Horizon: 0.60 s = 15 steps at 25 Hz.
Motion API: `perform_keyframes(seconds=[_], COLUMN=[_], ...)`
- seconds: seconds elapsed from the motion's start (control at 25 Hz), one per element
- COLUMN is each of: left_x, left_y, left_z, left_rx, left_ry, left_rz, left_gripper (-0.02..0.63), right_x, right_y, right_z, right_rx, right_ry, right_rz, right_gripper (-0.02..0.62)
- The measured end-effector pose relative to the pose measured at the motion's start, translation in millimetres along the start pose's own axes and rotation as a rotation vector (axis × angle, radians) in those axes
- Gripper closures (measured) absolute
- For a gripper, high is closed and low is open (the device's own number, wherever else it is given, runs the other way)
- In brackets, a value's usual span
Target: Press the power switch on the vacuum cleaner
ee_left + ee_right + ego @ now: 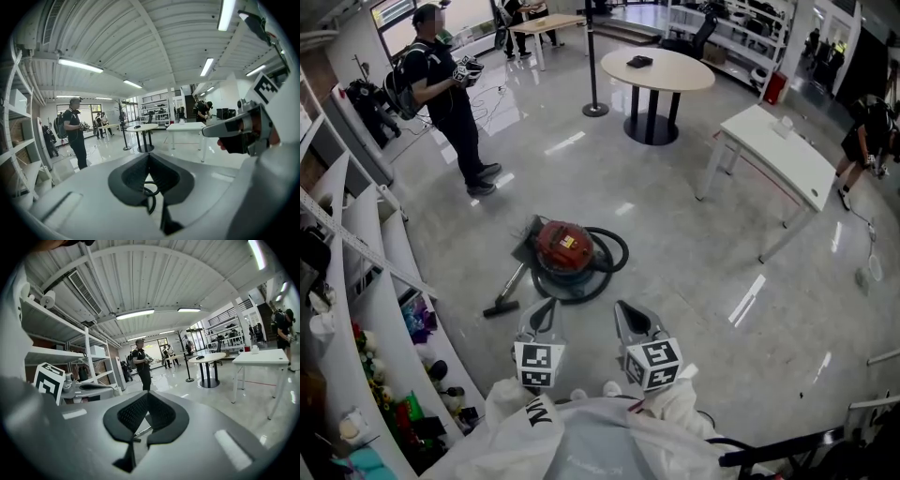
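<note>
Facing the vacuum [565, 247], left gripper [547, 307] and right gripper [621, 307] both pinched closed, empty.
Vacuum lies ahead, slightly left; left gripper nearer.

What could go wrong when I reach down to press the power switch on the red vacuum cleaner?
1. The black hose loops around the vacuum cleaner and its wand lies on the floor beside it; a foot could catch on either.
2. The left gripper and right gripper hang short of it, and the switch is too small to make out, so a press might land wrongly.
</note>
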State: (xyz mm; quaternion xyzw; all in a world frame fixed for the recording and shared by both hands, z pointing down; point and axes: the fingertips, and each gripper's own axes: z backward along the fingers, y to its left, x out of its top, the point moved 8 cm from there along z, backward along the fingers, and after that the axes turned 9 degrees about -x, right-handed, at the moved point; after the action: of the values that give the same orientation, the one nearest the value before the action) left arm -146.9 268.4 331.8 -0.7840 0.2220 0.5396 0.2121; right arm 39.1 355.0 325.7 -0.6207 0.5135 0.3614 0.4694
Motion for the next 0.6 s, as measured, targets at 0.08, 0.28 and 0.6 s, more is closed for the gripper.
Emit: perform_keyframes(seconds=[0.08,0.28,0.6], left_x=[0,4,2], left_y=[-6,-14,-22], left_z=[-4,-9,-20], left_rx=[-0.004,-0.001,-0.011], left_ry=[0.007,0.020,0.039], left_rz=[-0.008,-0.027,-0.032], left_gripper=[0.606,0.606,0.606], right_x=[-6,-11,-17], right_y=[-7,-17,-31], right_z=[3,8,9], right_rx=[-0.005,-0.004,-0.012], right_ry=[0.008,0.008,0.023], right_rz=[0.001,-0.030,-0.040], right_gripper=[0.597,0.597,0.597])
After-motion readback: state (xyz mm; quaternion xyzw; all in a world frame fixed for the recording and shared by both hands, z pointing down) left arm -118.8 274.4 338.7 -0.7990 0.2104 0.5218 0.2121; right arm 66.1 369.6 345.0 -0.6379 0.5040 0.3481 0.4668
